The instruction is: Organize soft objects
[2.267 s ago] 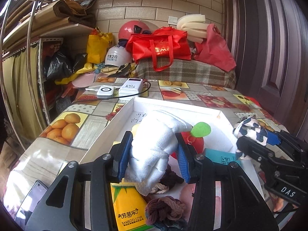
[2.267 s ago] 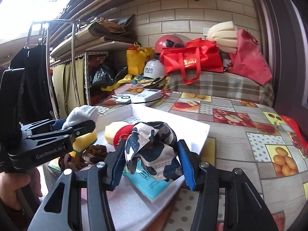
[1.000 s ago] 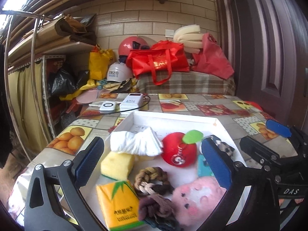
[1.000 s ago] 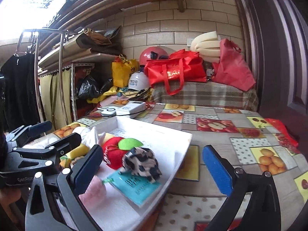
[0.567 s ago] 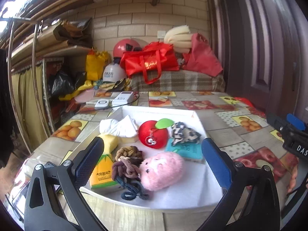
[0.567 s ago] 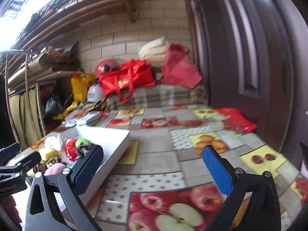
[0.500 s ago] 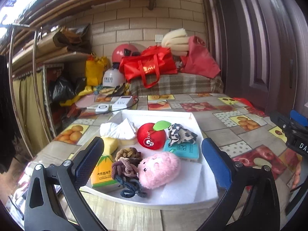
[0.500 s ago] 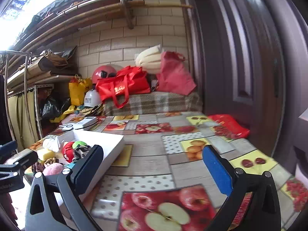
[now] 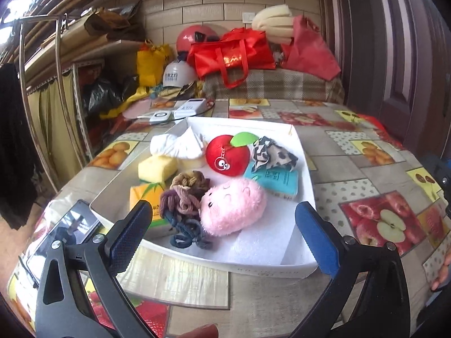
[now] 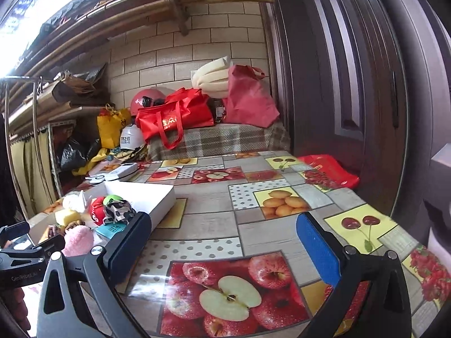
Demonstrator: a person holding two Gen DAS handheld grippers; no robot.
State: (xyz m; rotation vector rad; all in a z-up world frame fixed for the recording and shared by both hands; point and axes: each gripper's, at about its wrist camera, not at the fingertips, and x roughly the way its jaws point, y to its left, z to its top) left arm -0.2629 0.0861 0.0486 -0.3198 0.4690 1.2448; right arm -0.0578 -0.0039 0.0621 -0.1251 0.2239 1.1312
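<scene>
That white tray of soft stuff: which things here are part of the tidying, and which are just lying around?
Part of the job: white tray, pink plush, apple toy, sponge, spotted cloth.

Lying about: phone, red bag, white helmet.

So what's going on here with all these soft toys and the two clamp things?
A person holds a gripper in each hand and is tidying soft things into a white tray. The pink plush, red apple toy, white cloth and spotted cloth lie inside it. Both the left gripper and right gripper are open, holding nothing, away from the tray.
</scene>
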